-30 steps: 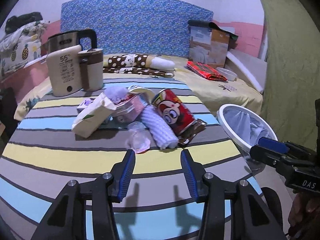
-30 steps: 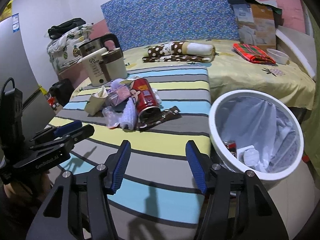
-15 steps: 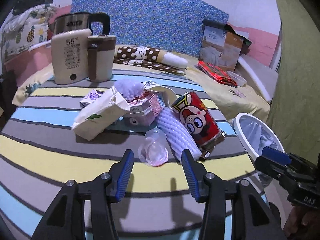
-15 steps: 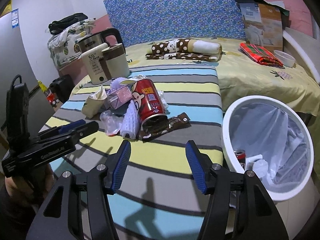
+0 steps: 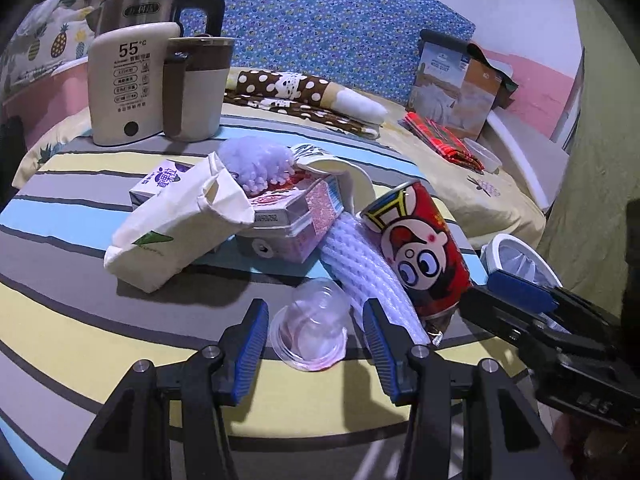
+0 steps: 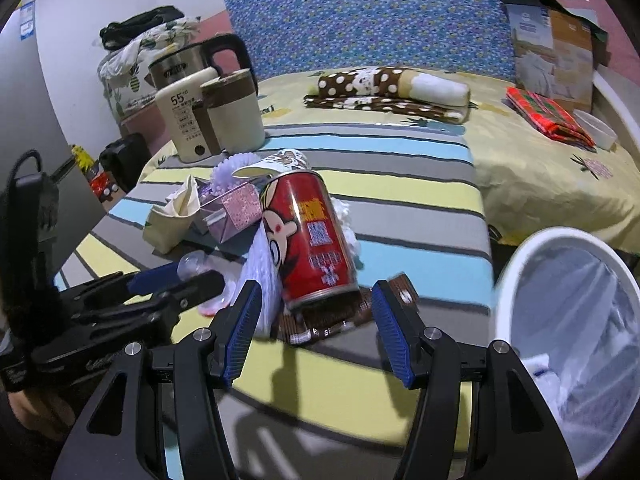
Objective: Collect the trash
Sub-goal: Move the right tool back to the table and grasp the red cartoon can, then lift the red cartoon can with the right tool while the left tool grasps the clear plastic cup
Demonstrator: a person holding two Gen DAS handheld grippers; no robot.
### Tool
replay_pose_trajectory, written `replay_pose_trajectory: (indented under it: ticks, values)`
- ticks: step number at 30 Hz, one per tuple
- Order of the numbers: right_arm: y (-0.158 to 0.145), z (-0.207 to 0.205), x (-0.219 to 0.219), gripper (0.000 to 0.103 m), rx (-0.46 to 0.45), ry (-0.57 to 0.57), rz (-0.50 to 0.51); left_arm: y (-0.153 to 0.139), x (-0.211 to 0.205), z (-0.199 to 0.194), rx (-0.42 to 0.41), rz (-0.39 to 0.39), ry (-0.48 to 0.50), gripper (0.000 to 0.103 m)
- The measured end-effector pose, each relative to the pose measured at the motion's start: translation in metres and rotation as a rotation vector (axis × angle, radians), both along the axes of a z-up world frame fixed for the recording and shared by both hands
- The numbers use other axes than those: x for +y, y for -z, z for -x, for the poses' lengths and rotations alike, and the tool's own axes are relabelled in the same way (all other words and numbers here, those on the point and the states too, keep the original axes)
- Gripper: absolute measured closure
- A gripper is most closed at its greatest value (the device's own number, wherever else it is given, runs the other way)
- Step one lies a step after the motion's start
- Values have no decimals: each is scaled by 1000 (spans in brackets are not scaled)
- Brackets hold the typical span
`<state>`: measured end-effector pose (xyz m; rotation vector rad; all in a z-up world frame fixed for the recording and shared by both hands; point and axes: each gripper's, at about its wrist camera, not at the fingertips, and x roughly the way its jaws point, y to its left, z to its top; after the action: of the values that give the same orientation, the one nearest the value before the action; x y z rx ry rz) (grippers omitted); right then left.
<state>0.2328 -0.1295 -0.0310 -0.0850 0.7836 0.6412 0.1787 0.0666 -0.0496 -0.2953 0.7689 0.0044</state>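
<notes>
**Ana:** Trash lies heaped in the middle of the striped cloth (image 5: 60,320). What is each gripper doing?

**Ben:** The left gripper (image 5: 314,338) has its jaws spread, one blue pad on either side of a clear plastic cup (image 5: 310,334) lying on its side. The pads sit just beside the cup's rim, not pressing on it, so it grasps nothing.

**Ana:** And the right?

**Ben:** The right gripper (image 6: 316,330) is also released, its pads wide apart. Between them in the view are the near end of the red can (image 6: 310,240) and the brown wrapper (image 6: 320,320) under it. No pad touches either one.

**Ana:** What else is in the heap?

**Ben:** A white foam net sleeve (image 5: 368,272) lies against the can's left side. Farther left sit a pink carton (image 5: 288,220) and a cream paper bag (image 5: 176,224), the bag leaning on the carton. A lilac foam net (image 5: 256,164) sits on top at the far side.

**Ana:** Where is the bin?

**Ben:** The white bin (image 6: 516,280), lined with a clear bag, stands off the cloth's right edge, near the right gripper. A kettle (image 5: 132,84) and a cream jug (image 5: 196,88) stand at the far left, well apart from the heap.
</notes>
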Motion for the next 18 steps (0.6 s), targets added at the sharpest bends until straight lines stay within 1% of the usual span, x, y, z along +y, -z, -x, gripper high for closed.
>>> replay_pose_trajectory:
  ticks: [1,3,4,8,13,18]
  values:
    - [2,-3,2,44,5,-12,-1,1,0,0,3,1,2,57]
    - [5,-8,5,44,21,-23,3,2,2,-2,14,2,4,67]
    - [7,-9,5,44,23,-24,8,3,3,-2,20,7,7,69]
    - [11,-17,7,44,37,-27,23,3,5,-2,16,11,15,70]
    - [15,-18,5,45,73,-35,13,1,4,2,6,2,20,70]
    - [11,-12,1,46,77,-23,-27,-4,3,11,-12,-29,20,71]
